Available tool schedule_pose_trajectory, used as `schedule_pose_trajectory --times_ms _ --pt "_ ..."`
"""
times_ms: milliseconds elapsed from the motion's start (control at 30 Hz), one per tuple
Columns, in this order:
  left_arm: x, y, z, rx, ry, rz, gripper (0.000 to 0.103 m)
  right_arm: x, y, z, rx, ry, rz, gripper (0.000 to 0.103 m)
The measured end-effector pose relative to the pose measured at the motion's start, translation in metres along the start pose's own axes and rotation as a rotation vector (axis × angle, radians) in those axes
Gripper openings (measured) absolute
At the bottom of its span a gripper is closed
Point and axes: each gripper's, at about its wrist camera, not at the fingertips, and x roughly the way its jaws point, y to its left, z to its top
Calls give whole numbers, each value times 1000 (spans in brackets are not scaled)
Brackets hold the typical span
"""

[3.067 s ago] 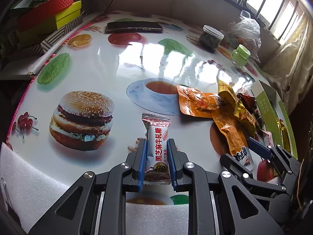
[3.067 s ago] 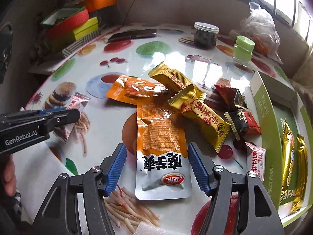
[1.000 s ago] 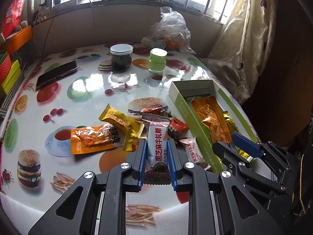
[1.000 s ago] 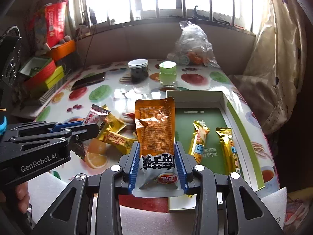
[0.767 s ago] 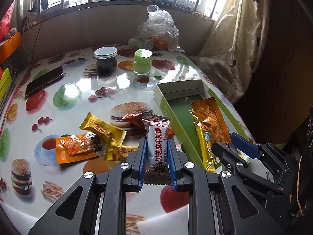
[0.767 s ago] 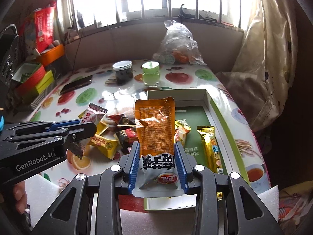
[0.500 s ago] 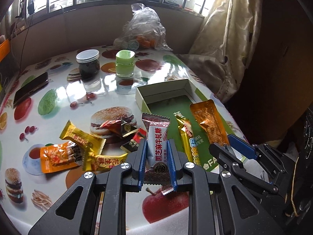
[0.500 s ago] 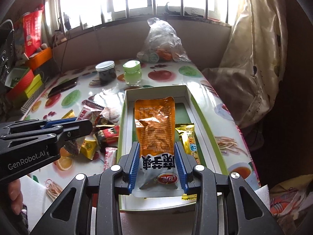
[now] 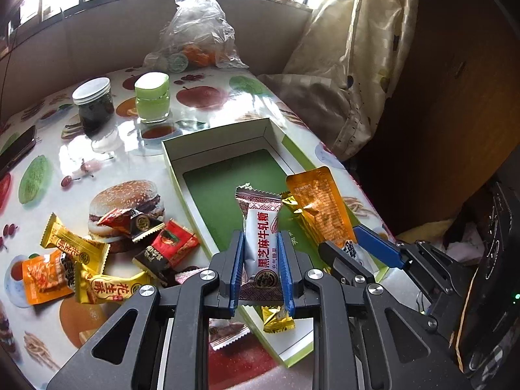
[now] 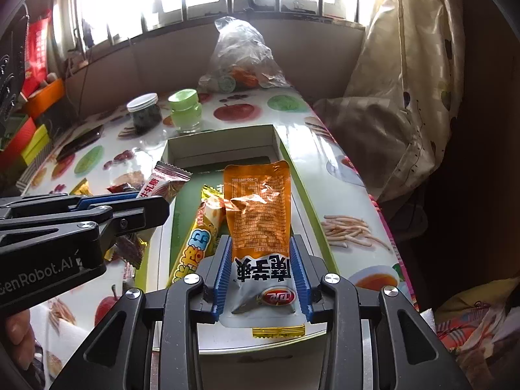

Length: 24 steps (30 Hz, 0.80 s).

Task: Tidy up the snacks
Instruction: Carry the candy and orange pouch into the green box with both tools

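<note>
My left gripper (image 9: 259, 253) is shut on a white and red nougat candy (image 9: 260, 227) and holds it over the near part of the green box (image 9: 221, 195). My right gripper (image 10: 261, 260) is shut on an orange snack pouch (image 10: 258, 208) and holds it above the green box (image 10: 221, 149), over its right side. The orange pouch also shows in the left wrist view (image 9: 320, 208), with the right gripper (image 9: 357, 247) beside mine. Gold-wrapped bars (image 10: 198, 237) lie inside the box. Loose snacks (image 9: 94, 260) lie on the table left of the box.
A dark jar (image 9: 92, 104), a green jar (image 9: 152, 99) and a plastic bag (image 9: 195, 32) stand beyond the box. A phone (image 9: 13, 149) lies far left. The table's right edge (image 10: 386, 227) runs close to the box, with a curtain (image 10: 406, 65) beyond.
Both grippers have moved right, from over the loose snack pile to over the green box, each still holding its snack. The box now lies directly below both.
</note>
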Motion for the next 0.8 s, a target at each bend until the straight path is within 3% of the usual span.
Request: schedule_pose_trajectory --times_ms 800 --pt "35 -9 0 23 76 15 22 13 -8 -6 -5 37 6 43"
